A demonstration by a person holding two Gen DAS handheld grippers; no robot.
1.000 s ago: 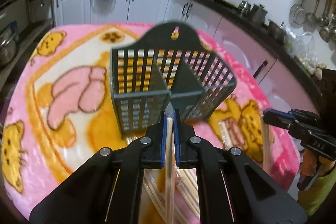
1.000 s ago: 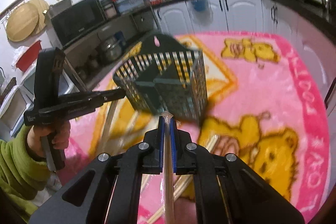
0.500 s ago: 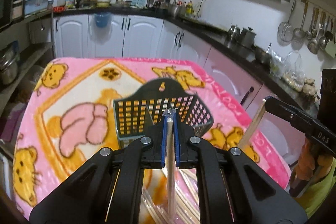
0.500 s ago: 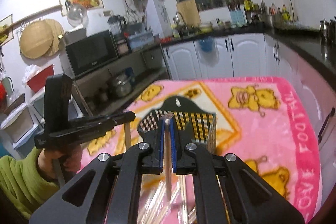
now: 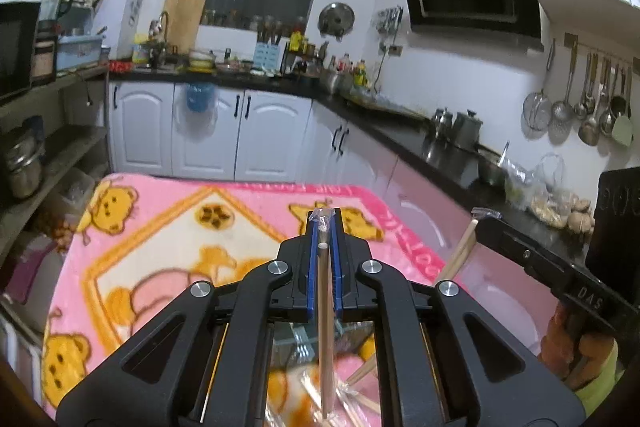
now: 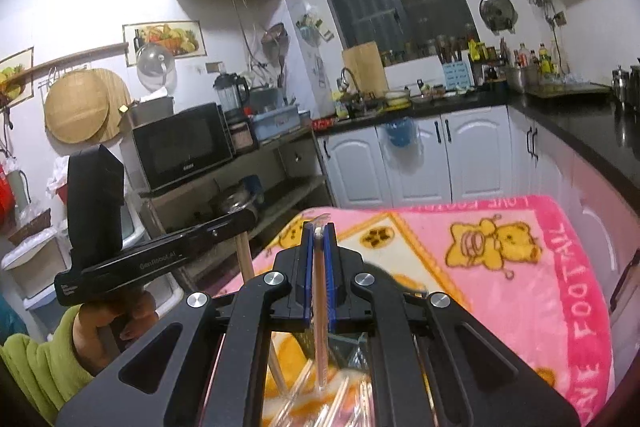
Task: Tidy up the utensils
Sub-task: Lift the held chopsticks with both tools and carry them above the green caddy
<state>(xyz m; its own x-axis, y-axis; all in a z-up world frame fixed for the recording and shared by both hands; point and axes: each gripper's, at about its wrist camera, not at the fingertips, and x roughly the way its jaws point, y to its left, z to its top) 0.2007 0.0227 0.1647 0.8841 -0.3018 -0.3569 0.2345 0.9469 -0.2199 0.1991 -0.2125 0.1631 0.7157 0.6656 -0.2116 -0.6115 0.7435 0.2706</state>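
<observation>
Two wrapped chopsticks (image 5: 325,327) (one per gripper) above pink blanket (image 5: 160,247).

the basket (image 5: 304,343) is mostly hidden behind the left tool (image 5: 324,227); wrapped chopsticks (image 6: 336,399) below are blurred.

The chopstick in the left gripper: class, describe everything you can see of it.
The chopstick is a thin, pale, wood-like stick in a clear plastic sleeve whose crumpled end sticks out past the tips. It is clamped between the blue pads of the shut left gripper, lying along the fingers, its lower end hanging free above the pink blanket.
</observation>
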